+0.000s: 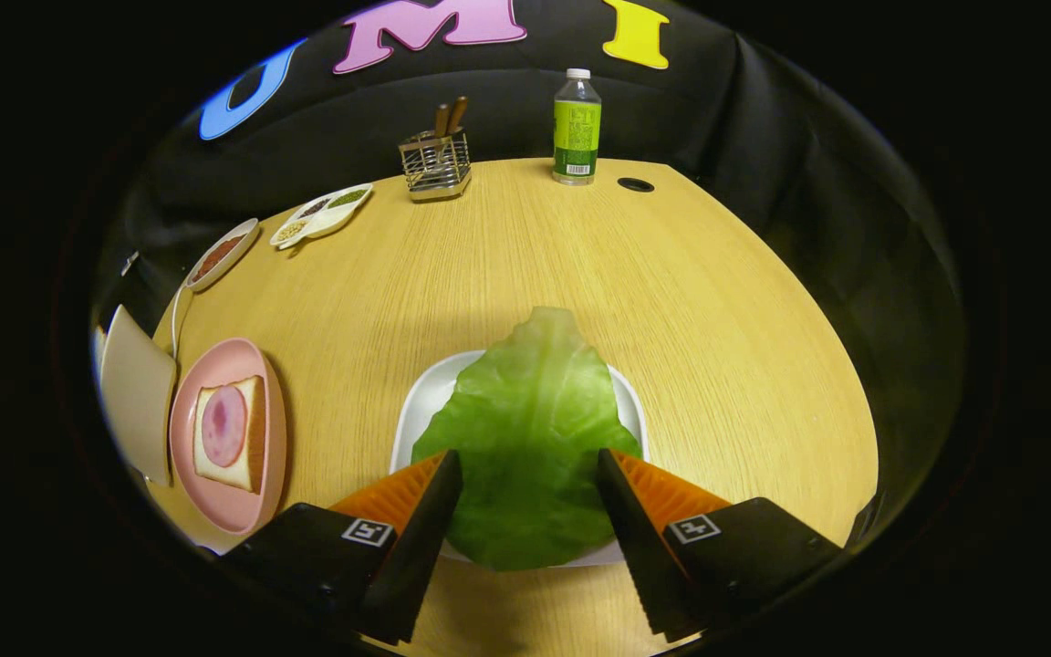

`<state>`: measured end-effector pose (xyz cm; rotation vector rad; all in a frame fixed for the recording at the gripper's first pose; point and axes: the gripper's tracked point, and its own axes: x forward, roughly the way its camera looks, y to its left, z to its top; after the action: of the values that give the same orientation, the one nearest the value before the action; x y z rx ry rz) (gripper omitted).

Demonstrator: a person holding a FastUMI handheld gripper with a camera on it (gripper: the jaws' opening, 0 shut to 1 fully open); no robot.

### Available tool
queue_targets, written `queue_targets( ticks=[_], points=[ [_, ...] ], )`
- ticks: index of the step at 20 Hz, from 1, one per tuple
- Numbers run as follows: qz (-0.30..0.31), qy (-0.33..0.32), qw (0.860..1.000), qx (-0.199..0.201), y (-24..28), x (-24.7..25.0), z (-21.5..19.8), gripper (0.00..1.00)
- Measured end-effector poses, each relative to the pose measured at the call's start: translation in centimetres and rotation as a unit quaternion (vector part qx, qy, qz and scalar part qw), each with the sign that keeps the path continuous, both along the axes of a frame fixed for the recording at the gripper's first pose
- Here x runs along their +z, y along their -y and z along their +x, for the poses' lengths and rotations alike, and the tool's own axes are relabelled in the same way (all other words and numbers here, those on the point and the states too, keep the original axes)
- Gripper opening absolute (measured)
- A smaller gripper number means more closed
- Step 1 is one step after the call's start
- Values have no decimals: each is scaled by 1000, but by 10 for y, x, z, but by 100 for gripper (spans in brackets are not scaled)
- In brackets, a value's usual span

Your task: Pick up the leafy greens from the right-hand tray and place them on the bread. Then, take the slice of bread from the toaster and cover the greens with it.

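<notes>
Two fingers of the gripper spread wide around the leafy greens on their white tray, nothing between; bread with ham sits left on a pink plate, bottle far back

Fisheye rides gripper, looks forward and down along fingers, close above round light-wood table. Far edge, black cloth wall at 12 o'clock. Near edge at 6.
</notes>
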<state>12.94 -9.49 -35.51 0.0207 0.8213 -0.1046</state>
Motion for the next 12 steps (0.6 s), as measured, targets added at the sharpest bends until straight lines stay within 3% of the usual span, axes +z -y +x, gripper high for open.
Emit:
queue_targets(
  ticks=[3, 4, 7, 8, 10, 11, 12],
  points=[
    [0, 0, 1000, 3, 3, -1, 2, 75],
    [2, 0, 1000, 3, 5, 0, 2, 59],
    [6, -4, 1000, 1, 13, 1, 2, 43],
    [9, -5, 1000, 2, 13, 1, 2, 26],
    [13, -6, 1000, 12, 13, 0, 2, 21],
    [25, -9, 999, 22, 8, -1, 3, 11],
    [37, -6, 999, 35, 4, 1, 3, 9]
  ],
)
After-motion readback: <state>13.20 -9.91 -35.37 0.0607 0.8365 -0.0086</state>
